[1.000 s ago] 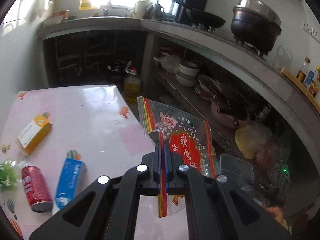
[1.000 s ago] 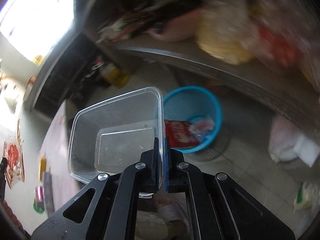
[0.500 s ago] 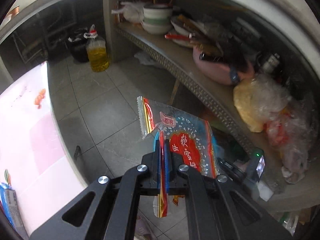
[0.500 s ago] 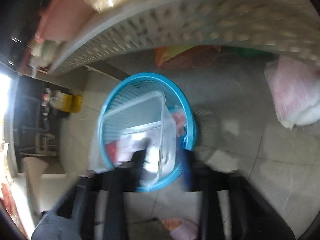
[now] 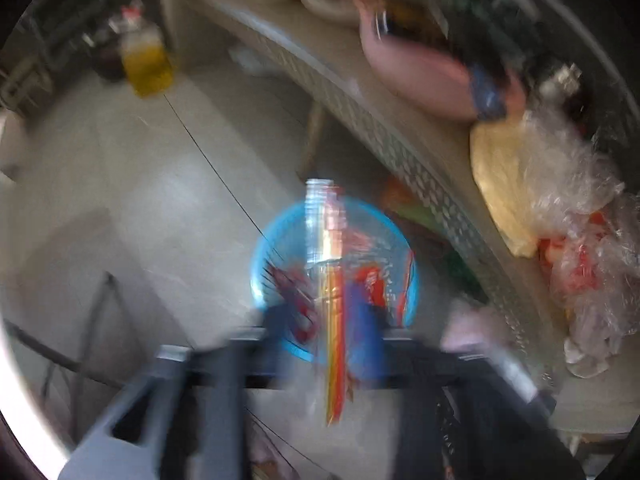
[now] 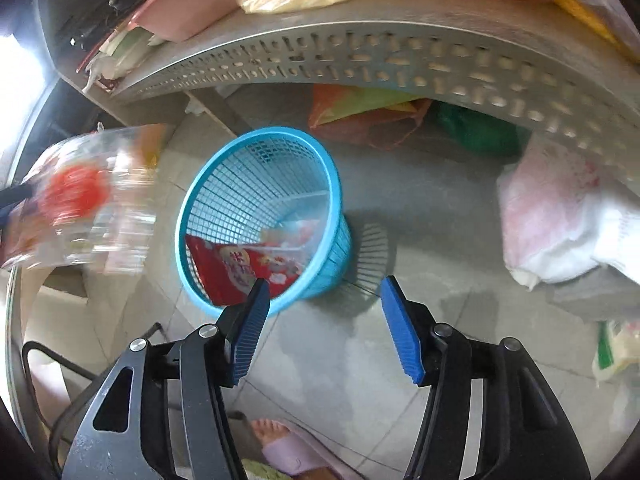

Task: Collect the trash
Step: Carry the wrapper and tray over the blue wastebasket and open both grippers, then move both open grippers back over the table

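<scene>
Under the lip of the perforated metal shelf (image 6: 360, 52) the blue basket (image 6: 264, 216) stands on the grey tiled floor (image 6: 420, 200), and I place everything else by that basket. It tips toward my right-hand camera, so I see down through its lattice wall to the trash already inside: a red printed wrapper (image 6: 236, 268) against the near wall and a clear plastic tub (image 6: 296, 224) lying over it. My right gripper (image 6: 322, 322) hangs above the floor at the basket's near side, jaws opening and nothing between the blue pads; its left pad overlaps the basket's near rim in the picture, the right pad stands well clear to the side. The tub is down in the basket, apart from those jaws. In my left-hand camera, which is heavily blurred, the basket (image 5: 264, 280) sits straight below my left gripper (image 5: 324, 320), whose jaws are opening. The clear snack bag (image 5: 332, 280) with its red and yellow stripe stands on edge between the two fingers, over the basket's mouth; I cannot tell whether it touches either pad. From the right side that same bag (image 6: 80, 200) shows as a smear left of the basket, above rim height. Nearest me, a foot in a pale slipper (image 6: 280, 440) rests on the floor.
</scene>
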Demonstrator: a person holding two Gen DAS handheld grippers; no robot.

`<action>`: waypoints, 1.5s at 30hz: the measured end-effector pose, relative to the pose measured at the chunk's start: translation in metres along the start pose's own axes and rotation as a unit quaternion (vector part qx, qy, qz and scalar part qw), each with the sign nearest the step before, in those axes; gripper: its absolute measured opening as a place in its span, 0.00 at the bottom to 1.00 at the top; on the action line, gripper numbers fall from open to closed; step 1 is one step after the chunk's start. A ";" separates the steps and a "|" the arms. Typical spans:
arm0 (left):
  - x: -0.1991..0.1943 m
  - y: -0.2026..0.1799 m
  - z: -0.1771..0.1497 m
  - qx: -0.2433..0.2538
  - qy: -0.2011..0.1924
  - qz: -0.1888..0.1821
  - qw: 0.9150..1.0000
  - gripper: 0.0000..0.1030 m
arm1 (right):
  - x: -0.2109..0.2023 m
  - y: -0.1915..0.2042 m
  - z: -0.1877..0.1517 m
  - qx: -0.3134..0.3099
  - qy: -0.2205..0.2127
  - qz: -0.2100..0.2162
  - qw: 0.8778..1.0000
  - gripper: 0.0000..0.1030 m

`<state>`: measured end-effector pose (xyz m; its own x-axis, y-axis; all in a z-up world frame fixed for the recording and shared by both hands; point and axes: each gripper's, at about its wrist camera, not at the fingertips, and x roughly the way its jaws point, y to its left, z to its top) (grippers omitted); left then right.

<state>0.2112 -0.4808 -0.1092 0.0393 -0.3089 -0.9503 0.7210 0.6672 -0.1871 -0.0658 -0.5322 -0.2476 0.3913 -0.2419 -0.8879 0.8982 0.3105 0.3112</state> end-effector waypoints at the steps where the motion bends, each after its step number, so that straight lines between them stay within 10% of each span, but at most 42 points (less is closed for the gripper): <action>1: 0.008 -0.001 0.000 -0.002 0.007 0.013 1.000 0.62 | -0.004 0.000 -0.003 0.000 0.002 -0.002 1.000 0.54; 15: -0.157 0.025 -0.076 0.043 -0.151 0.027 0.987 0.67 | -0.029 -0.005 -0.017 -0.013 -0.020 0.014 1.000 0.54; 22: -0.235 0.078 -0.166 0.003 -0.207 -0.006 0.978 0.70 | 0.006 -0.051 -0.018 0.096 0.004 0.083 0.992 0.52; 28: -0.268 0.114 -0.242 -0.023 -0.233 0.005 0.972 0.70 | 0.060 -0.099 -0.028 0.176 0.038 -0.075 0.981 0.24; 33: -0.289 0.151 -0.287 -0.062 -0.248 0.036 0.966 0.70 | 0.092 -0.088 -0.006 0.170 0.025 -0.150 0.974 0.21; 45: -0.308 0.210 -0.335 -0.127 -0.269 0.068 0.952 0.70 | 0.099 0.009 0.003 -0.024 -0.016 -0.128 0.991 0.19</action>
<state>0.1192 -0.0185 0.0611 0.5181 -0.4651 -0.7178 0.4958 0.8472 -0.1910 -0.0186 -0.5562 -0.3323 0.1585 -0.3478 -0.9241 0.9586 0.2783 0.0597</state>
